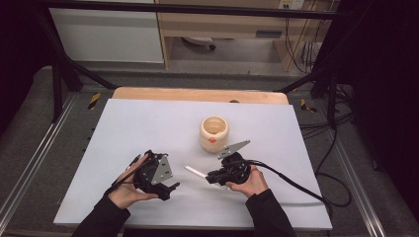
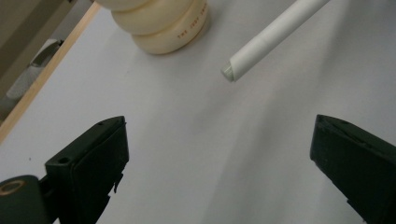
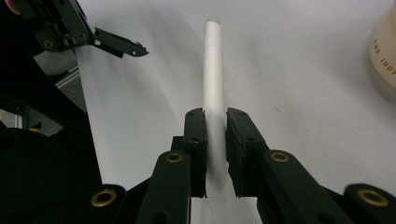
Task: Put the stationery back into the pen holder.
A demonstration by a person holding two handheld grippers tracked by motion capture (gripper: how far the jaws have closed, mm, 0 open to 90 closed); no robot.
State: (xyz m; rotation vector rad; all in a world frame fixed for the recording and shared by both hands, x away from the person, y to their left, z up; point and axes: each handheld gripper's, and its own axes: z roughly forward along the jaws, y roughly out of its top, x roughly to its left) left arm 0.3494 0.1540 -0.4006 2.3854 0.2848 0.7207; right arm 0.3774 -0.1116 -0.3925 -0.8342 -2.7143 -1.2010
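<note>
one white plastic pen-like stick (image 3: 213, 84) and one cream ribbed ceramic pot (image 1: 214, 133) were on view, with two grippers over the pale desk (image 1: 148, 123). the right gripper (image 3: 215, 135) had its jaws pressed onto the stick's rear part, pinching it; the stick ran straight out from the jaws, its pale green tip pointing away, just above the desk. it sat in front of the pot, towards the person, near it but apart. the left gripper (image 1: 165, 186) was further from the pot than the stick, jaws spread wide with nothing between them, and the stick's tip (image 2: 228, 71) lay ahead of them. the pot stood upright, open at the top; its inside looked bare as far as it showed, and a small orange mark sat on its side.
</note>
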